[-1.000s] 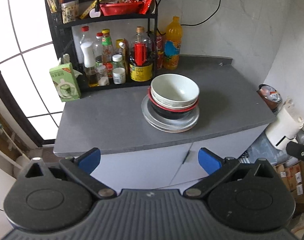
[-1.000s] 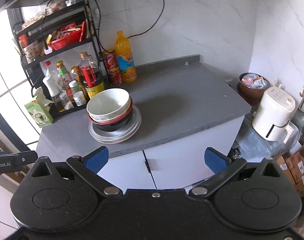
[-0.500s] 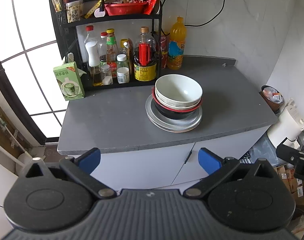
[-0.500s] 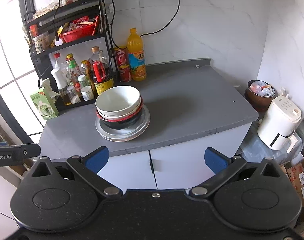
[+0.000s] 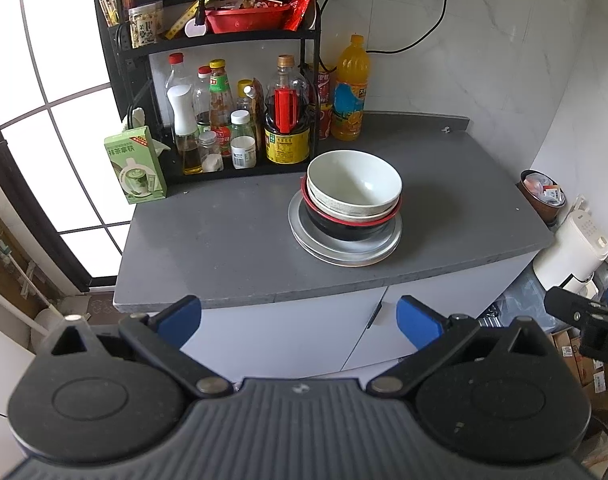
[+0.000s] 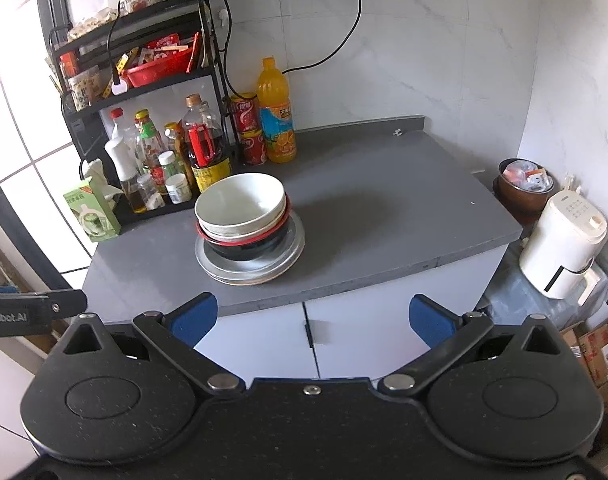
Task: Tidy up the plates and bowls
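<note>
Both tools hang short of the table's front edge, the left tool [image 5: 299, 316] and the right tool [image 6: 311, 316] each spread wide and empty. Below them are white cabinet doors [image 6: 263, 340]. The grey table [image 5: 223, 240] carries, near its middle, a stack: metal plates [image 5: 344, 250] under a black, red-rimmed bowl [image 5: 344, 228] with white bowls [image 5: 354, 184] nested on top. Behind stand a green carton [image 5: 137, 168], a black rack of bottles [image 5: 239, 132] and an orange bottle [image 5: 350, 88] by the marble wall.

One stack on the grey worktop [image 5: 231, 248]: two pale ceramic bowls [image 5: 354, 186] nested in one black red-rimmed bowl [image 5: 344, 229], on two round metal plates [image 5: 346, 249], beside one orange drink bottle [image 5: 348, 90].
</note>
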A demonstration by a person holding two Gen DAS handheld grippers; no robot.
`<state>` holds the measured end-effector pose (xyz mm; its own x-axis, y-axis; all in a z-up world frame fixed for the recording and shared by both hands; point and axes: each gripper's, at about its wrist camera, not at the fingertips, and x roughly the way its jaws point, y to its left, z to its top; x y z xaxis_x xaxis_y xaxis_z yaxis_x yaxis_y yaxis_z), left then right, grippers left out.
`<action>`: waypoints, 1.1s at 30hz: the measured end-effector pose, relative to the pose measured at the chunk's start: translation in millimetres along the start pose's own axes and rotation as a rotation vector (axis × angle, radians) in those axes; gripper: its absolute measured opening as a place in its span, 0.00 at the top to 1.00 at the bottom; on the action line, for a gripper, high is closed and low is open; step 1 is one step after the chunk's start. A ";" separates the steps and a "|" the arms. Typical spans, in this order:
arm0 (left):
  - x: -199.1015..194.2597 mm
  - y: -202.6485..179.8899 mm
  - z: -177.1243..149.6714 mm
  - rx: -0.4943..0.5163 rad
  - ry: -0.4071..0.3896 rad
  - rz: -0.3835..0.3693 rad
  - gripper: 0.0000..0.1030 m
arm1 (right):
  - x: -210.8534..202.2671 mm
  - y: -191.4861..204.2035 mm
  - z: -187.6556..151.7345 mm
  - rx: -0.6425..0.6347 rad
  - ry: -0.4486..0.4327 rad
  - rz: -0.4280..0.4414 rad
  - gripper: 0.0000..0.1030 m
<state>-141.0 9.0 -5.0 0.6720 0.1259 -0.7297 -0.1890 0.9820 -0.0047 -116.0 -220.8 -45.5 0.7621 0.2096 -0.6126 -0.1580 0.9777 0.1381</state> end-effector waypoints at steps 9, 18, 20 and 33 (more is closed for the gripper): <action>-1.7 -2.9 2.4 0.016 -0.002 -0.010 0.00 | -0.5 -1.6 1.5 0.005 -0.004 -0.008 0.00; -1.7 -6.4 11.3 0.034 -0.013 -0.020 0.00 | 2.5 -4.4 5.2 0.018 -0.006 -0.014 0.00; -1.1 -7.4 12.0 0.036 -0.010 -0.023 0.00 | 3.2 -4.5 5.2 0.013 -0.005 -0.014 0.00; 5.0 -7.0 13.8 0.042 0.005 -0.031 0.00 | 4.8 -2.1 6.6 0.018 -0.002 -0.030 0.00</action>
<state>-126.4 4.7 0.8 0.6734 0.0942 -0.7332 -0.1373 0.9905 0.0011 -107.8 -222.0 -43.6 0.7674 0.1804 -0.6152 -0.1238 0.9832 0.1338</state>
